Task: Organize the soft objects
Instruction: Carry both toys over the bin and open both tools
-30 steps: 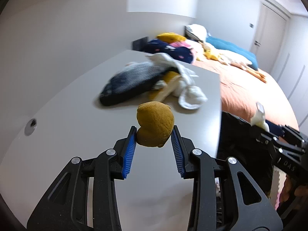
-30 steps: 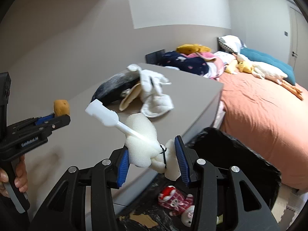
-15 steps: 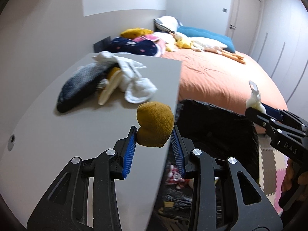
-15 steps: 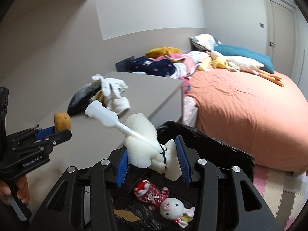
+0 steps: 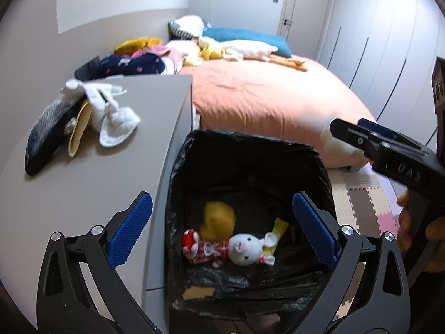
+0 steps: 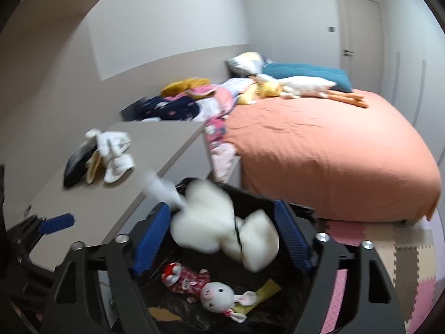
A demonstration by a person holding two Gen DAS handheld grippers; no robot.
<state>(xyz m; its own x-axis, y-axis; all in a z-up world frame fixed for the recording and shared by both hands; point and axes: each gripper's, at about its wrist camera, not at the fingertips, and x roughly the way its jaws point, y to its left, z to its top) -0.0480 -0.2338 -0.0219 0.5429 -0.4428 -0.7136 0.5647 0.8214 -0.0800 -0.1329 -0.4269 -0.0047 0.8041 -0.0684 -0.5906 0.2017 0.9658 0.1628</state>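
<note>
My left gripper (image 5: 222,231) hangs open over a black-lined bin (image 5: 250,139). A mustard-brown plush (image 5: 218,220), blurred, is inside the bin above a white bunny doll in red check (image 5: 244,246). My right gripper (image 6: 222,236) is over the same bin (image 6: 294,208), its jaws spread wide. A white fluffy toy with a plastic stick (image 6: 222,231) is blurred between the pads. From the left wrist view the right gripper (image 5: 338,132) comes in from the right with a bit of the white toy (image 5: 332,144) showing. The bunny doll (image 6: 214,292) lies below.
A grey table (image 5: 97,194) stands left of the bin, bearing a pile of soft items (image 5: 83,117): a dark pouch, a yellow piece, white cloth. An orange bed (image 5: 264,91) with pillows and clothes lies behind. Foam floor mats (image 5: 367,203) are at the right.
Both grippers swung right from the table to over the bin. The left gripper opened and the brown plush dropped in. The right gripper's jaws widened and the white toy blurs loose between them.
</note>
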